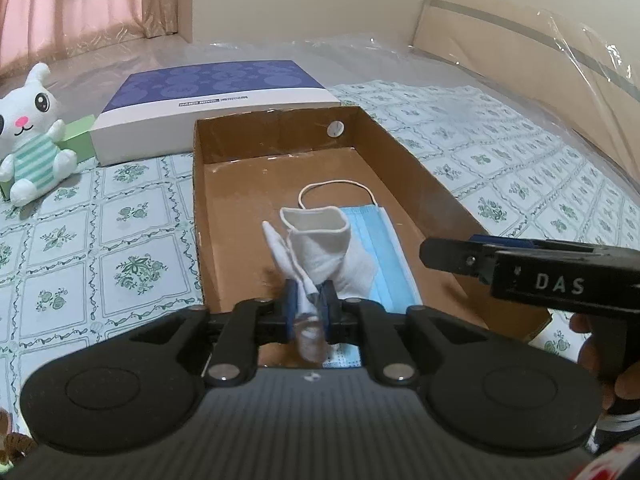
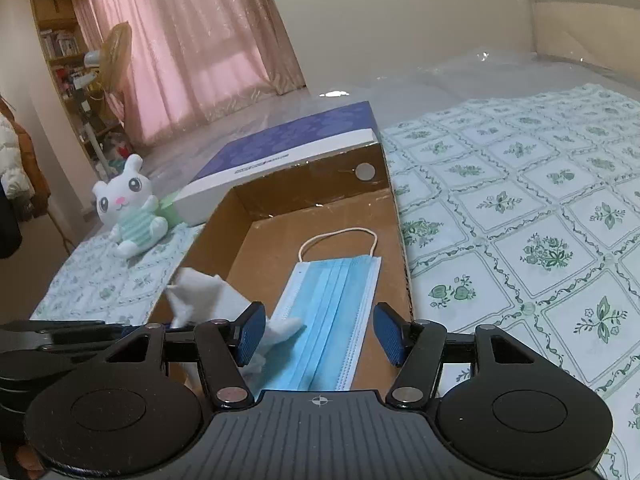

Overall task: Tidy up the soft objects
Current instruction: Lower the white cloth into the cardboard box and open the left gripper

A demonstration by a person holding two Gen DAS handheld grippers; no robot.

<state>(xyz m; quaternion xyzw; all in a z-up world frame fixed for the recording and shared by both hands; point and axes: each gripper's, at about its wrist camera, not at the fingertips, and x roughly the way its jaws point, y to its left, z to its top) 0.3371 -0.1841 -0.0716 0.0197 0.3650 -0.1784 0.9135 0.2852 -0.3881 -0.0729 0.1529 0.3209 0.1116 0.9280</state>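
We see the open brown cardboard box (image 1: 400, 152) on the bed's green-patterned sheet (image 1: 80, 240). Inside it lies a pale blue pleated face mask (image 2: 332, 312), and a white fabric sock (image 1: 320, 248) rests partly over the mask. Our left tongs (image 1: 308, 304) sit narrowly parted with the sock's end between the pads (image 1: 291, 300). Our right tongs (image 2: 320, 332) are spread wide above the mask, gripping nothing. A white plush rabbit (image 1: 32, 136) sits left of the box.

Sock (image 1: 320, 256) end blurred between jaws (mask's (image 1: 384, 256) near edge hidden behind the gripper)
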